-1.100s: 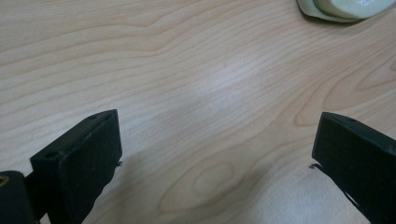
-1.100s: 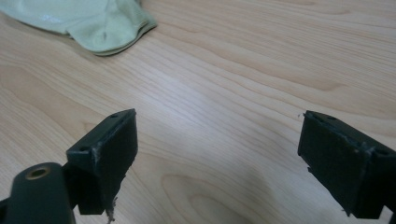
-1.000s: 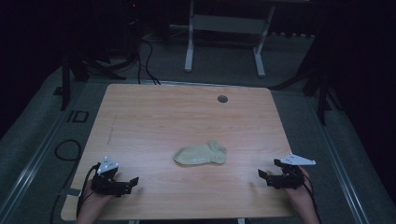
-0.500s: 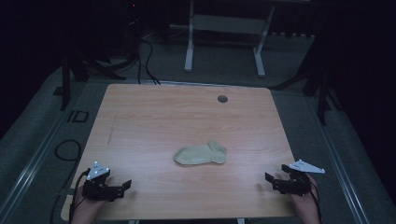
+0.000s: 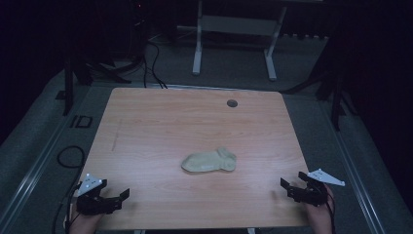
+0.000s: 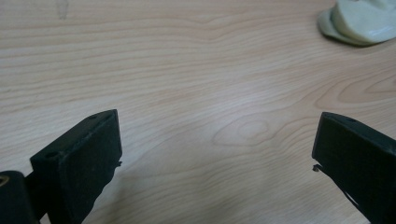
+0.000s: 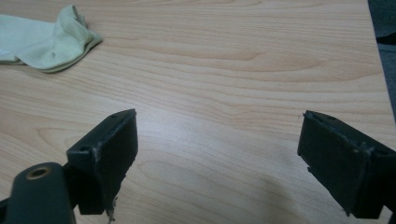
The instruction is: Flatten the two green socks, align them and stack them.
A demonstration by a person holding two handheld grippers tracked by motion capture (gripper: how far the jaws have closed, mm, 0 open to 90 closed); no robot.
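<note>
Pale green sock [image 5: 209,161] lying alone mid-worktop [image 5: 160,122].
Left gripper [image 5: 119,197] at the near left corner and right gripper [image 5: 288,187] at the near right corner both have fingers spread wide, released, well apart from the sock.

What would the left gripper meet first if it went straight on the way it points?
Probably nothing: the left gripper points over bare table, and the sock lies off to the right of that line, though depth is unclear.
</note>
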